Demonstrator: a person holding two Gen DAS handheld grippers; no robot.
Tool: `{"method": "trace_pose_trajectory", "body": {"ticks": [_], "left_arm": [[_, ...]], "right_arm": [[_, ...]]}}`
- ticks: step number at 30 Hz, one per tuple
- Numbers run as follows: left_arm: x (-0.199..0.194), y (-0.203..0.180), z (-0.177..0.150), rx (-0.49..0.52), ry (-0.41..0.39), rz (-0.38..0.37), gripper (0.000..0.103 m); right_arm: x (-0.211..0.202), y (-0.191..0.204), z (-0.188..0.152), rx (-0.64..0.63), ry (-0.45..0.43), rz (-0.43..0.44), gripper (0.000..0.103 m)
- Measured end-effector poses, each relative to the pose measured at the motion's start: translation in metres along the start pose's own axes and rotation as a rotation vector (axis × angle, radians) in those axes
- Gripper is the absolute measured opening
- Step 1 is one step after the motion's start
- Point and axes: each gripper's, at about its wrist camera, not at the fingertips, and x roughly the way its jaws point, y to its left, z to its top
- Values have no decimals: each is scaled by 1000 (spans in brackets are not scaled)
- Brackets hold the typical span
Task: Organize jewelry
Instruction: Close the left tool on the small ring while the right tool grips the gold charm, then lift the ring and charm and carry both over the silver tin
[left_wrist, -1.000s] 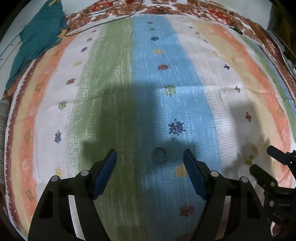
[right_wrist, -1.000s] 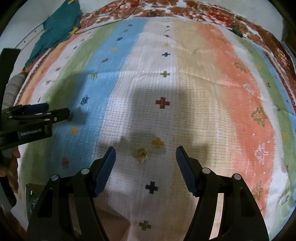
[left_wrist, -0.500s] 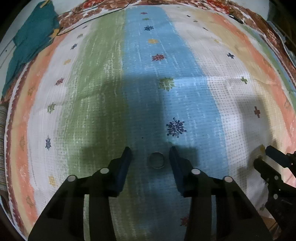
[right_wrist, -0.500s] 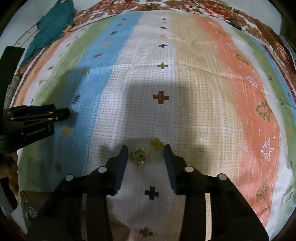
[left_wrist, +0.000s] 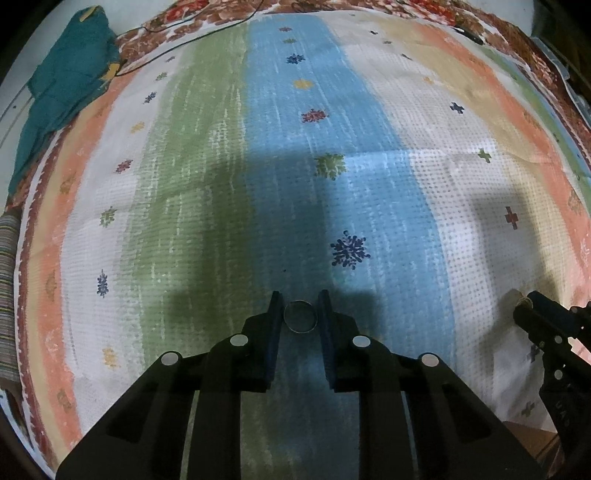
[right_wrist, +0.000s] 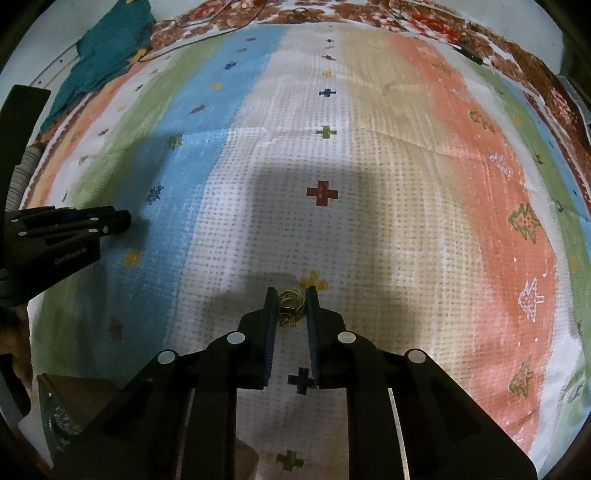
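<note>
across the whole of both views lies the striped cloth (left_wrist: 207, 177), green, blue, white and orange bands with small stitched motifs; what it covers you cannot tell. at about 10 o'clock in the left wrist view a teal garment (left_wrist: 62, 96) sits bunched at the cloth's edge, well apart from the work.

your left hand-held gripper (left_wrist: 300, 314) is nearly closed around a thin plain ring (left_wrist: 300, 316) lying flat on the blue band at 6 o'clock; the fingers (left_wrist: 274, 314) stand just beside its rim on either side, and whether they already touch it is hard to say. your right hand-held gripper (right_wrist: 291, 308) is likewise narrowed about a tangled gold piece (right_wrist: 291, 304), perhaps a chain or earring, on the white band beside a yellow cross (right_wrist: 313, 282) at its 1 o'clock; it looks pinched or very close to it.

by my reading, you are at the grasp stage on both items, with nothing lifted yet. next, finish each squeeze gently, since the flat ring may slip or flip, then raise both. no tray or box shows, so you must find the destination first.
</note>
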Motion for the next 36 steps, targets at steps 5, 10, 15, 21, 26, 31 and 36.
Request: {"method": "trace_pose_trajectory", "body": {"ticks": [5, 10, 15, 21, 26, 31, 36], "left_arm": [[-15, 0, -6, -6, -26, 4, 19], [-31, -3, -11, -11, -72, 15, 19], [-50, -3, -13, -25, -136, 29, 19], [-64, -9, -19, -10, -159, 15, 19], [-74, -11, -23, -1, -177, 10, 19], [-91, -11, -28, -5, -217, -1, 19], [-107, -14, -35, 1, -250, -20, 19]], "right_arm": [[-14, 0, 1, -1, -32, -11, 16], [-27, -2, 1, 6, -65, -17, 16], [-37, 0, -1, 4, -87, -14, 16], [-49, 2, -5, 4, -111, -3, 16], [-58, 2, -8, 4, -129, -4, 16], [-66, 0, -13, 11, -144, 5, 16], [-80, 2, -16, 6, -170, 12, 16]]}}
